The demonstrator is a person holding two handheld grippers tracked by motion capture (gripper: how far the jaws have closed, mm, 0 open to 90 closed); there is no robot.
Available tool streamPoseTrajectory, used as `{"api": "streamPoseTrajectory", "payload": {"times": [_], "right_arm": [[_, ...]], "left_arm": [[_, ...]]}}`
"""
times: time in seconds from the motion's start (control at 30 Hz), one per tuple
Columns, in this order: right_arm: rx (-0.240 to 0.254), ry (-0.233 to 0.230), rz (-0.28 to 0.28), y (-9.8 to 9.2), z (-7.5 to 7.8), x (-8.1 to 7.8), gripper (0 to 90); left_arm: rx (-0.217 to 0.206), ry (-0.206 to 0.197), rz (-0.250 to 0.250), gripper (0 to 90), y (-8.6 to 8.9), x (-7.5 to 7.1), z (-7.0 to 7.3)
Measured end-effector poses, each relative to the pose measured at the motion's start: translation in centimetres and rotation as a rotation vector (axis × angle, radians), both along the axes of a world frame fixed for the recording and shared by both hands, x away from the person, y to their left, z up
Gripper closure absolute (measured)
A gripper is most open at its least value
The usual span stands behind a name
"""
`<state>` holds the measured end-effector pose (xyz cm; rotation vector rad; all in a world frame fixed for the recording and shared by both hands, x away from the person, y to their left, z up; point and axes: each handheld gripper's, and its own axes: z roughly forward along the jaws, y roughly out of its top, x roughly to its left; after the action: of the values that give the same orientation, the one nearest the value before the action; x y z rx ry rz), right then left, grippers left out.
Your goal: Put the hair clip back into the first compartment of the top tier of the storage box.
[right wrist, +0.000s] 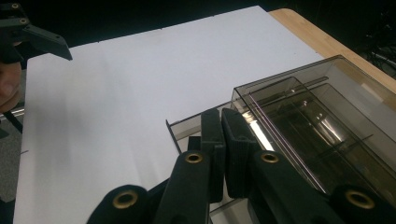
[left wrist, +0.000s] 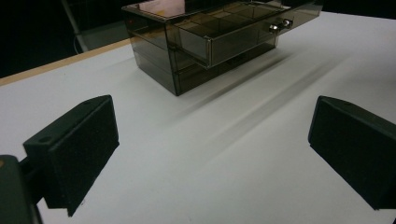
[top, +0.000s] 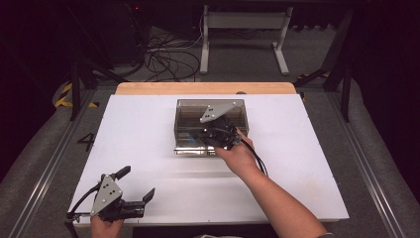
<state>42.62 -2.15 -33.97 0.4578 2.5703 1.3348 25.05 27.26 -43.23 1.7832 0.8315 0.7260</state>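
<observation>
Overhead, the smoky drawer box (top: 210, 126) sat mid-counter (top: 148, 129), its top drawer part-way out; the right tool (top: 224, 139) reached from the outstretched forearm to the drawer's front. Alongside, the left tool (left wrist: 210, 154) gaped idle, resting low near the counter's edge, aimed at the box. Close-up, the right tool's jaws were clenched flat together at the drawer (right wrist: 196, 128), seemingly working it by its front.

White table (top: 148, 148) bare left and front of drawer box (top: 190, 111); pulled-out drawer (left wrist: 233, 35) juts forward.
</observation>
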Motion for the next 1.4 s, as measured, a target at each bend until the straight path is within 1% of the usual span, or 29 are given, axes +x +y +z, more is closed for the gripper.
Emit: {"api": "streamPoseTrajectory", "payload": {"times": [0.13,0.47,0.63,0.83,1.4], "right_arm": [[-0.002,-0.001,0.006,0.6,0.1,0.2,88.4],[-0.009,0.005,0.007,2.0,-0.4,0.6,88.4],[-0.011,0.022,0.005,2.5,-0.8,1.0,88.4],[-0.024,0.035,0.006,3.2,-1.2,1.4,88.4],[-0.068,0.090,-0.013,3.7,-2.3,2.0,88.4]], "left_arm": [[0.003,0.001,-0.003,2.5,0.0,0.0,0.0],[0.005,0.001,-0.004,2.5,0.0,0.1,0.0],[0.007,0.002,-0.004,2.5,0.1,0.0,0.0],[0.006,0.001,-0.004,2.5,0.1,0.0,0.0],[0.005,0.002,-0.005,2.6,0.0,0.0,0.0]]}}
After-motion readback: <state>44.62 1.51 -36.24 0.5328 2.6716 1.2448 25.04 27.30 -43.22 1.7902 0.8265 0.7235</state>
